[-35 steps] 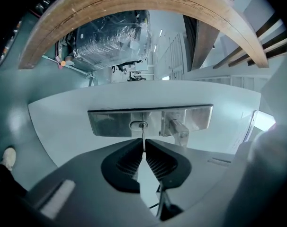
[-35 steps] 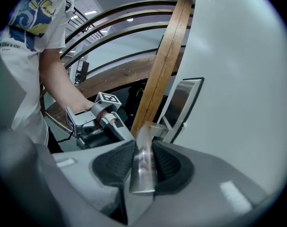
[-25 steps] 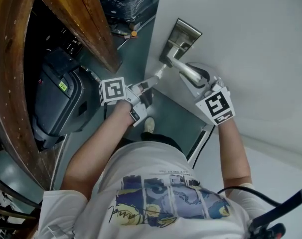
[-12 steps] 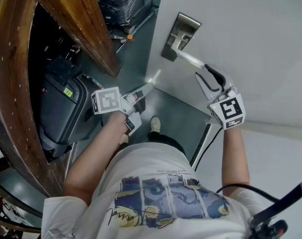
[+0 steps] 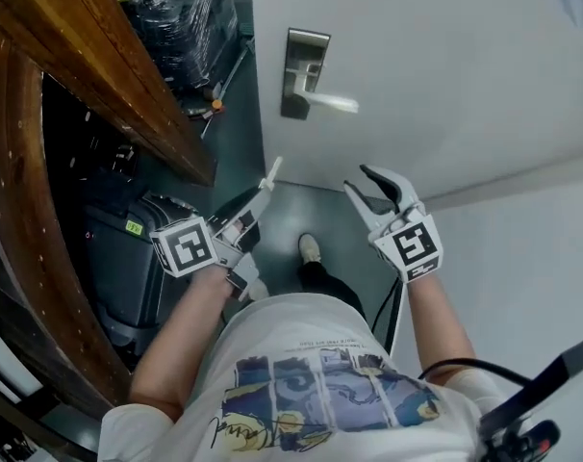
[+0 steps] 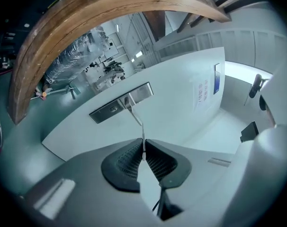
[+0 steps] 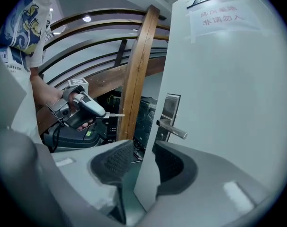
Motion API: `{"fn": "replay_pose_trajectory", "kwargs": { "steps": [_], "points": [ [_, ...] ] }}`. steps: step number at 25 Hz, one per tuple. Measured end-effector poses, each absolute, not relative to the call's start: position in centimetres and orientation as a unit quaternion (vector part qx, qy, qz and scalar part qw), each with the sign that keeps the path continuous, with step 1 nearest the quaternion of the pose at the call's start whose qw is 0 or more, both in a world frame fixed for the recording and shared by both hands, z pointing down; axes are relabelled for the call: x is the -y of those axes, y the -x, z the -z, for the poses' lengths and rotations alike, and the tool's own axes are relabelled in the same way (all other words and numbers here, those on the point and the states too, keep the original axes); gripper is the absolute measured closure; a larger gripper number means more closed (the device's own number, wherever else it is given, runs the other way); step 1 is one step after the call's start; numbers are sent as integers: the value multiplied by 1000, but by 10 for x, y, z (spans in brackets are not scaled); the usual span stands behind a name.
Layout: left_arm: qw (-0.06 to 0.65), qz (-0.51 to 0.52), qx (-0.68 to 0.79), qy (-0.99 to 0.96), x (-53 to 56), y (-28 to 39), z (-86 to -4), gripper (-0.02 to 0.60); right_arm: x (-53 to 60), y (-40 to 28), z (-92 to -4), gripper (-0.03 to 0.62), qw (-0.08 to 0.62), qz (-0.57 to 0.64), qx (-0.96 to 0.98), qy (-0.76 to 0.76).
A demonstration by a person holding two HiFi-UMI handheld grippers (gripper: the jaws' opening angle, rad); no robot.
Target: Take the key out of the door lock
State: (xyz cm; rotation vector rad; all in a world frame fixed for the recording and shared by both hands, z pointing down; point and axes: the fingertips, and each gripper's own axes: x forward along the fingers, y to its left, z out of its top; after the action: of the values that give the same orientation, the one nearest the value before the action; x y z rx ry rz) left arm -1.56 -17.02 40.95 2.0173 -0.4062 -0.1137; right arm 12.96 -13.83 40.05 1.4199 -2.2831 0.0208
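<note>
A thin silver key (image 5: 270,173) sticks out of my left gripper (image 5: 256,200), which is shut on it and held well clear of the door. The blade shows edge-on between the pads (image 6: 143,144). In the right gripper view the key (image 7: 116,114) points toward the door edge. The steel lock plate (image 5: 304,65) and its lever handle (image 5: 332,103) sit on the white door (image 5: 445,65), with nothing in the lock. My right gripper (image 5: 361,183) hangs open below the handle, touching nothing. In its own view the door edge is only seen beyond the gap.
A curved wooden beam (image 5: 109,75) runs along the left. Below it stands a dark grey case (image 5: 118,258), and black-wrapped goods (image 5: 186,17) sit behind it. A paper notice (image 7: 224,15) is stuck on the door. The person's shoe (image 5: 311,248) is on the grey-green floor.
The right gripper let go of the lever handle and opened. Both grippers drew back from the door, and the key came away from the lock plate in the left gripper.
</note>
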Motion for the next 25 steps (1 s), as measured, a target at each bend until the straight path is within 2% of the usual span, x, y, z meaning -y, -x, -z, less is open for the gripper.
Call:
{"fn": "replay_pose_trajectory", "kwargs": {
  "steps": [5,13,17,25],
  "points": [
    [478,14,154,-864,152,31,-400,558,103,-107,-405,464,211,-31,811,-544],
    [459,-2,142,-877,131,56,-396,557,61,-59,-412,465,216,-50,812,-539],
    [483,6,121,-867,112,55,-396,557,44,-43,-414,465,218,-51,815,-534],
    [484,-4,111,-868,91,56,-399,557,24,-29,-411,469,216,-53,815,-535]
  ]
}}
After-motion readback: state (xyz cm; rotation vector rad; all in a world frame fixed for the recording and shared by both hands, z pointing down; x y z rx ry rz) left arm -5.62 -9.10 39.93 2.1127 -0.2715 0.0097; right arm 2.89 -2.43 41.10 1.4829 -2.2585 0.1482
